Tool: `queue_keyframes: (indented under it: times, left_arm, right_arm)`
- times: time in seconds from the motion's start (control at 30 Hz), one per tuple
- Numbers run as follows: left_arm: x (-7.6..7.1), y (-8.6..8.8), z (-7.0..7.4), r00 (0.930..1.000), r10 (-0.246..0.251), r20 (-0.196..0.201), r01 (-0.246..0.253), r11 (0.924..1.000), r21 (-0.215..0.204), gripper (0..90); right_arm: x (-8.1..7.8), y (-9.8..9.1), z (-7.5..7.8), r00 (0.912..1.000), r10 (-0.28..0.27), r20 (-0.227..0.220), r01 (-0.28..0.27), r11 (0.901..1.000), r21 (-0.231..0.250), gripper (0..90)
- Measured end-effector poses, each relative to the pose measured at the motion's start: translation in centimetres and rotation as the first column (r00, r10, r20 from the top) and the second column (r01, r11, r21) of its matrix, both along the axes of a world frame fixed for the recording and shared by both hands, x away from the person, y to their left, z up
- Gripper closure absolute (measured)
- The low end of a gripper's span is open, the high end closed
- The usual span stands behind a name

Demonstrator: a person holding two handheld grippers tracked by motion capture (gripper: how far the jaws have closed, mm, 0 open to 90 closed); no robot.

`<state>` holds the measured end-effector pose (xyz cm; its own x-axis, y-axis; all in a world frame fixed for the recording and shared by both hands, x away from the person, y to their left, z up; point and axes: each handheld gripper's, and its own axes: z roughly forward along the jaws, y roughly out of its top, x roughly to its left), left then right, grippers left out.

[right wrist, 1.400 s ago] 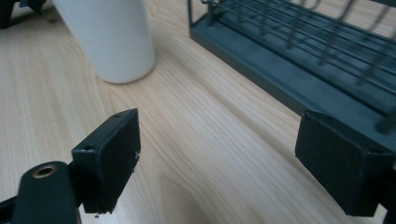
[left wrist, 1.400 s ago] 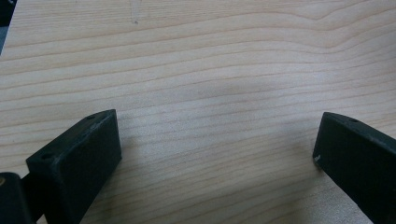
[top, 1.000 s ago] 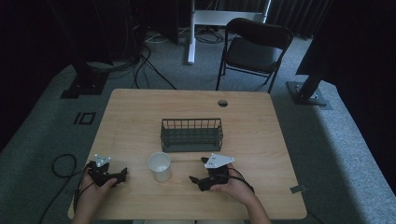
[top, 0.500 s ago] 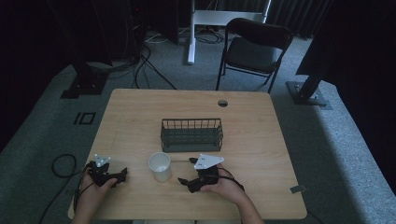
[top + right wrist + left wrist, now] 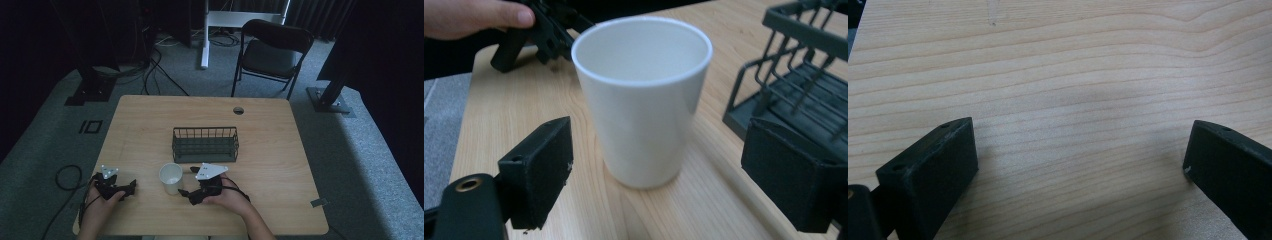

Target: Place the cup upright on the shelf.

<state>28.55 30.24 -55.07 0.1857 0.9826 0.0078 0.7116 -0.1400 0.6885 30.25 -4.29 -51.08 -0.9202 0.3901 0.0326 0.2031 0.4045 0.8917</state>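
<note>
A white cup [image 5: 642, 97] stands upright on the counter [image 5: 499, 125], just ahead of the right gripper [image 5: 651, 175], between its spread jaws. It is judged light, thin-walled and crushable; a gentle mid-wall grip is advised. The left gripper [image 5: 1078, 165] jaws are apart over bare counter.

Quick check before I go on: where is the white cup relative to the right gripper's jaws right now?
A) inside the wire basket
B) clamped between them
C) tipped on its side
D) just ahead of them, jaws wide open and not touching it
D: in the right gripper view the white cup stands upright on the table just beyond the right gripper, whose jaws are spread wide with a gap on each side.
</note>
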Motion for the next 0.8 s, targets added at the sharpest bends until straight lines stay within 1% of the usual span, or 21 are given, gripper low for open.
queue_keyframes:
  times: [0.13, 0.37, 0.43, 0.53, 0.8]
  left_arm:
    - [0.0, 0.0, 0.0, 1.0, 0.0, 0.0, 0.0, 1.0, 0.001, 1.3]
    - [0.0, 0.0, 0.0, 1.0, 0.0, 0.0, 0.0, 1.0, 0.0, 1.3]
    - [0.0, 0.0, 0.0, 1.0, 0.0, 0.0, 0.0, 1.0, 0.0, 1.3]
    - [0.0, 0.0, 0.0, 1.0, 0.0, 0.0, 0.0, 1.0, 0.0, 1.3]
    - [0.0, 0.0, 0.0, 1.0, 0.0, 0.0, 0.0, 1.0, 0.0, 1.3]
  right_arm:
    - [0.1, 0.8, 0.0, 1.0, 0.009, -0.003, -0.009, 0.9998, 0.018, 13.1]
    - [0.4, 2.4, -0.2, 0.9996, 0.027, 0.003, -0.027, 0.9994, 0.022, 13.0]
    - [0.5, 2.8, -0.1, 0.9996, 0.03, 0.004, -0.03, 0.9991, 0.03, 12.9]
    - [0.6, 3.2, 0.0, 0.9995, 0.028, 0.013, -0.028, 0.9992, 0.03, 12.9]
    - [1.0, 4.6, -0.1, 0.9995, 0.03, 0.004, -0.031, 0.9991, 0.03, 12.9]
